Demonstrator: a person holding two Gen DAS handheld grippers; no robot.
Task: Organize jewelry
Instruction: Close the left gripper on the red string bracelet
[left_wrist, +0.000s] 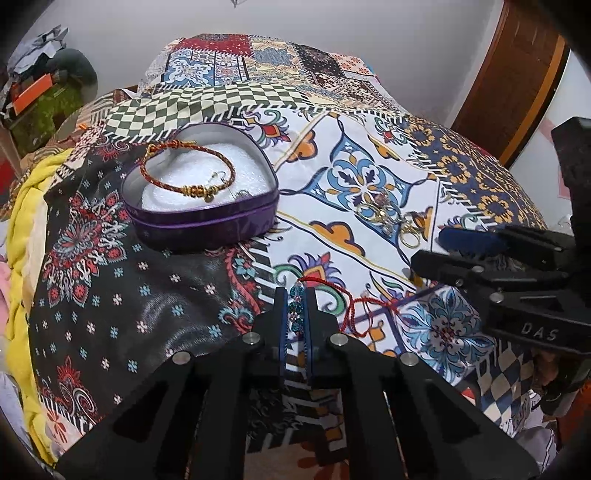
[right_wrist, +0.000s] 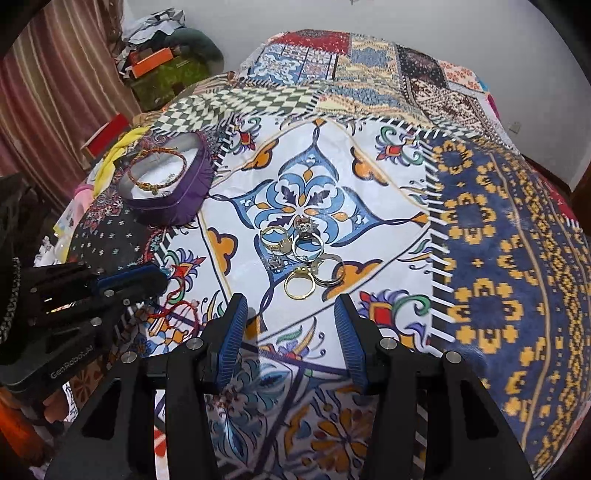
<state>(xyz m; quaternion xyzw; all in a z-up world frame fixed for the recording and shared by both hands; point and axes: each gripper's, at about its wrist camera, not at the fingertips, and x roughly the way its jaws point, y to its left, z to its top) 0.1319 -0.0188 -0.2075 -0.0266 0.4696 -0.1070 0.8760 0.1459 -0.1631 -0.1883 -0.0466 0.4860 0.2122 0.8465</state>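
A patchwork-printed cloth (right_wrist: 369, 177) covered the bench, and the jewelry lay spread over it. The left gripper (left_wrist: 295, 295) had its jaws pressed nearly together, pinching a red cord bracelet with teal crystal beads (left_wrist: 296, 306); the beads sat between the fingers while the red cord trailed off to the right across the cloth. The right gripper (right_wrist: 291, 306) hovered low with its blue-padded jaws spread wide and nothing between them.

Just ahead of the right gripper, near the middle of the bench, lay a small cluster of gold and silver rings (right_wrist: 301, 254), some touching or overlapping one another. One had a raised stone setting; the finer details were too small to tell.

Toward the far left corner of the bench stood an open purple heart-shaped tin (left_wrist: 201, 192) with a white lining. A braided red-and-gold bracelet with gold beads (left_wrist: 186, 171) rested inside it, its loop partly leaning on the tin's rim. Yellow fabric (left_wrist: 22, 206) bunched along the left edge of the bench, beside the tin.
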